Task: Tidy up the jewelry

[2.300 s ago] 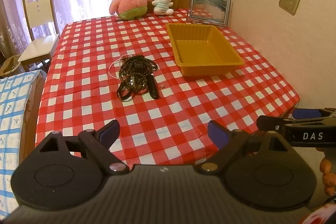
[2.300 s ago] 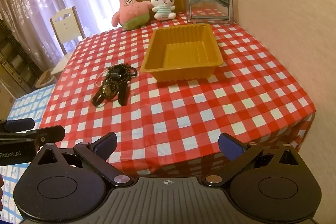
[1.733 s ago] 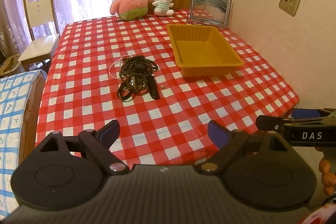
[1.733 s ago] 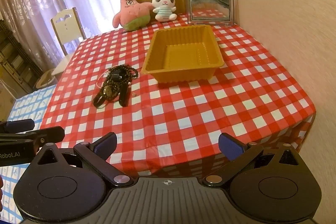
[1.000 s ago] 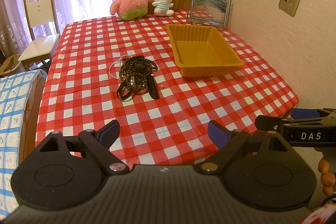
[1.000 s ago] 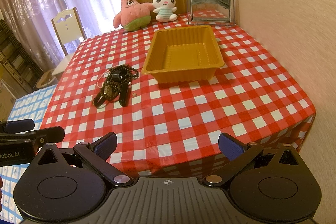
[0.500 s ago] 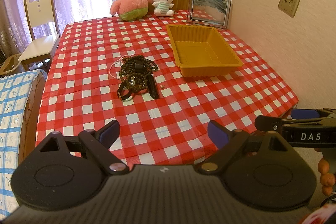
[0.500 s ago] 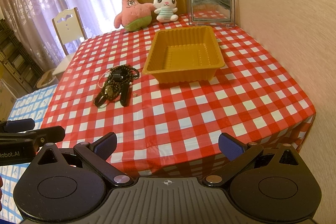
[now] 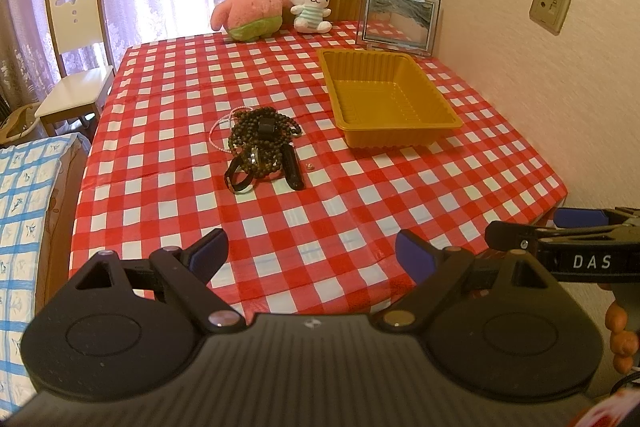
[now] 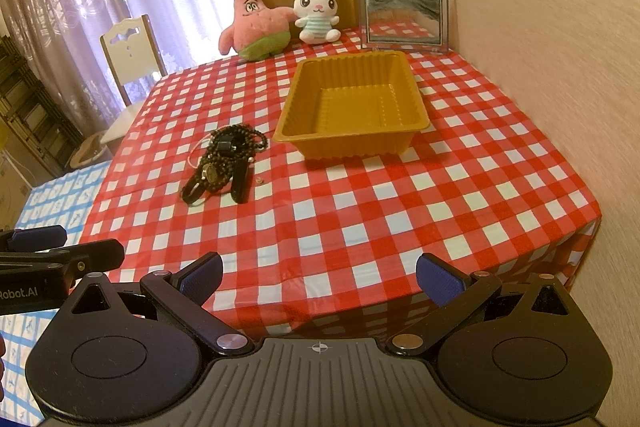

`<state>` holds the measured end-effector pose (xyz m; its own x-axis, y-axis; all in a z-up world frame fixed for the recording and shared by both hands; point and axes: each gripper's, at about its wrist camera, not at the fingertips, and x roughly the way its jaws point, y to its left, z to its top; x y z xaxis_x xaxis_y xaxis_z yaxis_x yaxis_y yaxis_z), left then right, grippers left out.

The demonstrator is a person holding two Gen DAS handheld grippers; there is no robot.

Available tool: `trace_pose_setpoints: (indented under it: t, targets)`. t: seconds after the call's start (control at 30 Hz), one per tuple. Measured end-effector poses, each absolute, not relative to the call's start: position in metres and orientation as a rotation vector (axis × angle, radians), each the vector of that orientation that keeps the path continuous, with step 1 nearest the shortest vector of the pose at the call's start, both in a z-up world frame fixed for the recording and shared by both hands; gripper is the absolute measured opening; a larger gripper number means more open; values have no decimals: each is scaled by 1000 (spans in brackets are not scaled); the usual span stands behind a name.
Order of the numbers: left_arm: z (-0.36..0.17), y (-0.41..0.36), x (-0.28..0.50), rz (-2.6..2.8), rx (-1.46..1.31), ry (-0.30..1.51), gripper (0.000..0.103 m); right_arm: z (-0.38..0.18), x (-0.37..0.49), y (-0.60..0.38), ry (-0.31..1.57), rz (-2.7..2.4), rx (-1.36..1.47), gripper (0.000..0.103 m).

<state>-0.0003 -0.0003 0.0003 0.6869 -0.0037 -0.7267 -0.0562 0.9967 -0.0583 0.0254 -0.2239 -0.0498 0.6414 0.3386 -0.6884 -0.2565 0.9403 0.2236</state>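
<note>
Red-checked surface [image 9: 304,227] is sitting unchanged: we are still hovering left gripper [image 9: 311,254] and right gripper [image 10: 319,277], both spread and empty, short of the jewelry pile [image 9: 260,147]; yellow tray [image 10: 352,99] unfilled.

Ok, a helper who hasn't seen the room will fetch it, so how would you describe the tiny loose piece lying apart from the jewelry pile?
On the red-and-white checked tablecloth, find the dark jewelry pile left of the yellow tray. Just to the pile's right, beside the black strap, lies the tiny pale stud. Unlike its dark, tangled neighbours, it is light-coloured, very small and lies alone on the cloth.
</note>
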Motion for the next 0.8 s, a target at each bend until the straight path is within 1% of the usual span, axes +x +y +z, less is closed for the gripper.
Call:
trace_pose_setpoints:
  t: [0.8]
  targets:
    - [0, 0, 0, 28, -80, 812, 90, -51, 27, -221, 803, 338, 108, 103]
